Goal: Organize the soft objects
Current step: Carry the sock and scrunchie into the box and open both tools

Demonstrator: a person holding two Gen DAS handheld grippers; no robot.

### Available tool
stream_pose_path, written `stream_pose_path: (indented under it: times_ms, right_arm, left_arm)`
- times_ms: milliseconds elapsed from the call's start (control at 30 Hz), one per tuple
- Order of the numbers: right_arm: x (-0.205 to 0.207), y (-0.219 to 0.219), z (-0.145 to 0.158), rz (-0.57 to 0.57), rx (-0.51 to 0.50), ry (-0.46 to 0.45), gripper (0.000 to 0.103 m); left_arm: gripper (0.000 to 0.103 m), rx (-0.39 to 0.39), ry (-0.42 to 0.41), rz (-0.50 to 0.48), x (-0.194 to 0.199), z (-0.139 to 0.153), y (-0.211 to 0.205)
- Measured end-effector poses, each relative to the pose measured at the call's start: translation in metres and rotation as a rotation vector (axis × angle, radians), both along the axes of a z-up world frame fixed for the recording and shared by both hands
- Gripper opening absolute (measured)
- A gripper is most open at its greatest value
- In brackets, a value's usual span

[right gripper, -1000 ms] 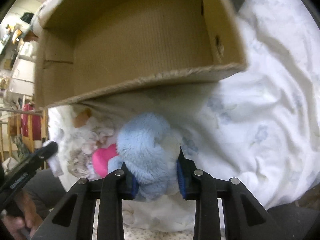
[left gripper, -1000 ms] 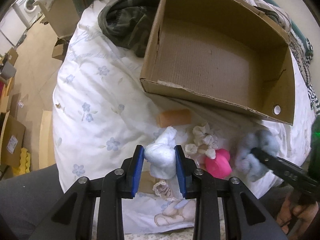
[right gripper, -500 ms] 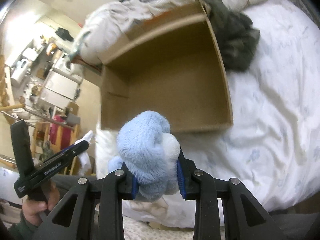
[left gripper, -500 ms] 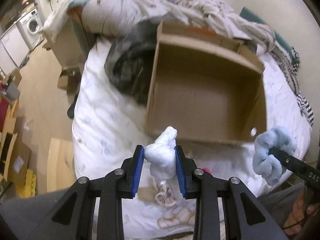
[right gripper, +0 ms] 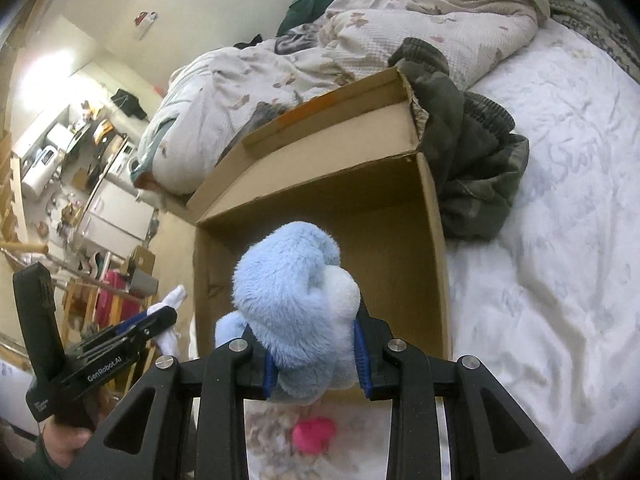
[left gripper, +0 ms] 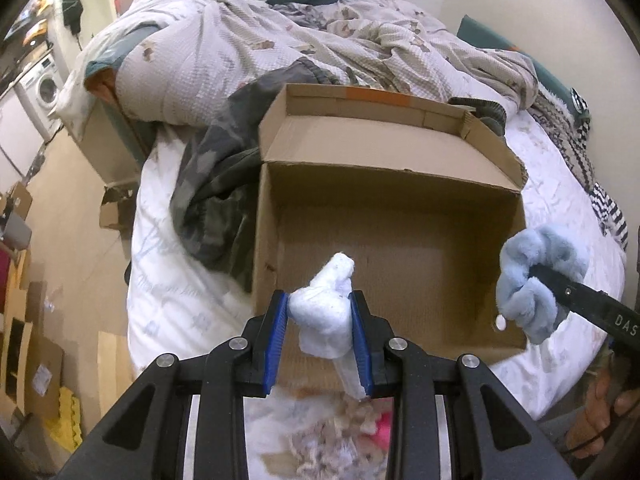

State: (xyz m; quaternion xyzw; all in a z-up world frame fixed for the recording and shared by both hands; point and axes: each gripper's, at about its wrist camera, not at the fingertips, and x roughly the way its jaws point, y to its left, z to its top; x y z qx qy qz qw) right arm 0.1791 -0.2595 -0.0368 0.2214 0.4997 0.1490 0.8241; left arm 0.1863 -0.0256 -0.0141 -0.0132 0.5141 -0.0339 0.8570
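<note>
From my left wrist camera, the floor [left gripper: 68, 240] drops away along the left edge of the bed, with cardboard pieces [left gripper: 24, 344] leaning there and a washing machine [left gripper: 42, 84] further back, so open room lies on that side. My left gripper [left gripper: 320, 332] has its blue pads pinched on a white fluffy bundle [left gripper: 326, 312], whose long axis runs up and slightly right, its tip pointing over the near wall of the cardboard box [left gripper: 400, 168]. The box sits open-topped on the white floral sheet [left gripper: 168, 280], bare inside, its far flap standing up. A dark camouflage garment [left gripper: 216, 176] lies against the box's left wall, and a rumpled quilt [left gripper: 280, 36] piles up behind. Below my fingers, small soft items are a blur, with a pink toy [right gripper: 314, 434] among them just outside the near wall. To the right, my right gripper [right gripper: 316, 360] is clamped on a light blue plush [right gripper: 296, 304], a rounded lump held over the box's near right corner, bulging upward with no clear long axis. Right of the box, the sheet spreads wide and wrinkled.
</note>
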Motion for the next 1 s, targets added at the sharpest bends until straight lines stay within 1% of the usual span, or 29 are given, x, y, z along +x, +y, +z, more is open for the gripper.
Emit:
stream_pose_path:
  times_ms: [100,167,233,300,400,467,567,667,733,867,1000]
  right_arm:
    - [-0.001,-0.002,-0.014,-0.006,-0.021,0.003,0.032]
    - [0.006,0.002,-0.025,-0.008,-0.048,0.031,0.032]
    - [0.010,0.003,-0.039,-0.019,-0.060,0.062,0.032]
    - [0.014,0.006,-0.051,-0.008,-0.084,0.096,0.032]
    - [0.016,0.012,-0.061,0.005,-0.108,0.111,0.032]
    - [0.019,0.017,-0.065,0.014,-0.124,0.115,0.032]
    - [0.021,0.022,-0.070,0.023,-0.152,0.119,0.033]
    - [0.020,0.024,-0.071,0.025,-0.174,0.116,0.033]
    - [0.020,0.025,-0.068,0.023,-0.188,0.099,0.033]
    - [0.020,0.028,-0.068,0.039,-0.184,0.096,0.033]
    - [0.021,0.031,-0.070,0.056,-0.182,0.105,0.033]
  left_arm:
    - [0.028,0.011,-0.010,-0.002,0.006,-0.014,-0.004]
    - [0.028,0.011,-0.002,0.018,0.009,-0.026,-0.003]
    - [0.028,-0.007,0.012,0.042,0.011,-0.036,0.001]
    - [0.028,-0.013,0.030,0.047,0.014,-0.043,0.001]
    - [0.028,0.031,0.026,0.039,0.016,-0.052,-0.003]
    - [0.028,0.030,0.035,0.033,0.018,-0.058,-0.005]
    - [0.028,0.027,0.042,0.020,0.017,-0.065,-0.008]
    - [0.028,0.045,0.043,0.013,0.017,-0.070,-0.010]
    - [0.028,0.020,0.047,0.018,0.018,-0.072,-0.009]
    - [0.028,0.042,0.043,0.014,0.020,-0.074,-0.012]
    - [0.028,0.052,0.060,0.025,0.020,-0.078,-0.011]
